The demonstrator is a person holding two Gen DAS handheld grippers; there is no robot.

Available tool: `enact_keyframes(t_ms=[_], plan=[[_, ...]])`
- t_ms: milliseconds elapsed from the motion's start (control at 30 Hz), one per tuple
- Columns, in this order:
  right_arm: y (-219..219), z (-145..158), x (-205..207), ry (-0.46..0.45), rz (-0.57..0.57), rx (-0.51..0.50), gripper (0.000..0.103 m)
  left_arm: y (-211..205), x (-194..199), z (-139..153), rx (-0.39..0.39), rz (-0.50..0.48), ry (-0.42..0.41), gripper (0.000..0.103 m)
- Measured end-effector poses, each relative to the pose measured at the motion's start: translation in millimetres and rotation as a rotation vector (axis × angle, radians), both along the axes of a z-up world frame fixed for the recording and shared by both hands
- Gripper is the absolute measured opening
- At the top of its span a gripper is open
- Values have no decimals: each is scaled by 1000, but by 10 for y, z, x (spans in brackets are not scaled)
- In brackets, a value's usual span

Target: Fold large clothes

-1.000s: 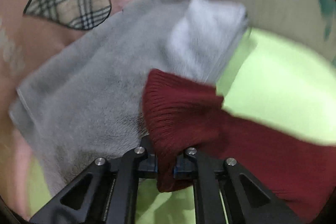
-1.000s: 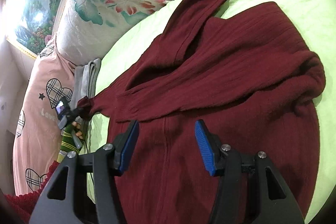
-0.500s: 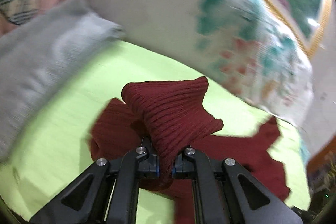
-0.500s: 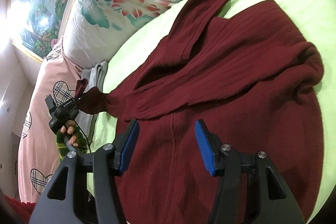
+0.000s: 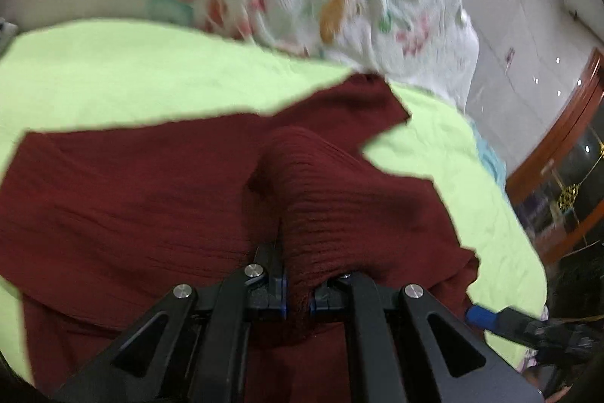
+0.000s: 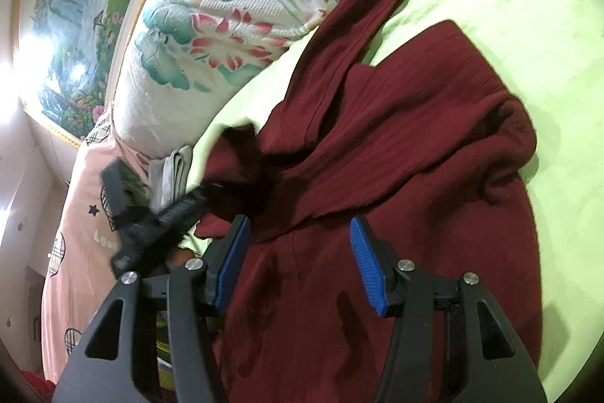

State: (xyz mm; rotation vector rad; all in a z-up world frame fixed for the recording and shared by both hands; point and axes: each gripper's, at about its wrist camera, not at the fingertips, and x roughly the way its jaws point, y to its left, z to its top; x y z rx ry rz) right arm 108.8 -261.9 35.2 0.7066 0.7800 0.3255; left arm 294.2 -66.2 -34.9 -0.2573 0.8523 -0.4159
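Observation:
A dark red knit sweater (image 6: 415, 157) lies spread on the lime green bed sheet (image 6: 509, 6), one sleeve stretched up toward the pillows. My left gripper (image 5: 298, 289) is shut on the ribbed cuff (image 5: 321, 214) of the other sleeve and holds it over the sweater's body (image 5: 132, 206). In the right wrist view the left gripper (image 6: 209, 193) shows as a blurred black shape at the sweater's left edge. My right gripper (image 6: 298, 263) hovers over the lower body of the sweater, blue pads wide apart with nothing between them.
A white floral quilt roll (image 6: 211, 36) lines the head of the bed. A pink pillow with checked hearts (image 6: 83, 214) and a folded grey towel (image 6: 173, 172) lie to the left. A gold-framed painting (image 6: 75, 6) hangs behind. Wooden furniture (image 5: 566, 157) stands beyond the bed's far side.
My left gripper has swept the cuff away from the grey towel and pink pillow, across the sheet, to above the sweater's body. The right gripper has barely shifted.

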Motion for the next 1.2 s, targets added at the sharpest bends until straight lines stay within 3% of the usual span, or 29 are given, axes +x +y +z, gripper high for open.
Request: enact_keyframes(t_ms=[133,233,267,300,433,600,700,900,933,967,1000,1067,1200], plan=[[-50,-2,58,5,-31,-7,56,-202,85,-352,50,-37,86,13],[-25,-10,154,27,-33,-27,56,-103,-18,-395,39,-37,108,34],[8,-7,204,33,-28,-39,57,-36,-116,-361,39,-32,97,52],[28,-17,239,37,-24,-45,59,45,-185,-316,40,-23,88,61],[173,-93,485,71,20,-44,62,434,-537,-202,50,24,35,63],[310,-233,720,128,36,27,62,1307,-811,-234,83,267,40,63],[387,-269,792,145,-2,-35,64,1710,-808,-342,77,359,85,63],[364,-493,1035,205,-59,97,64,2070,-704,-468,54,453,119,62],[383,-506,1076,205,-57,88,50,2089,-673,-478,50,455,119,62],[411,-518,1130,209,-48,71,13,2093,-630,-490,54,454,121,62],[435,-530,1176,217,-25,73,8,2073,-570,-499,66,452,124,62],[432,-451,1174,184,-10,78,7,2061,-500,-505,84,450,122,61],[219,89,895,-16,-32,8,7,2079,-434,-513,103,450,115,61]])
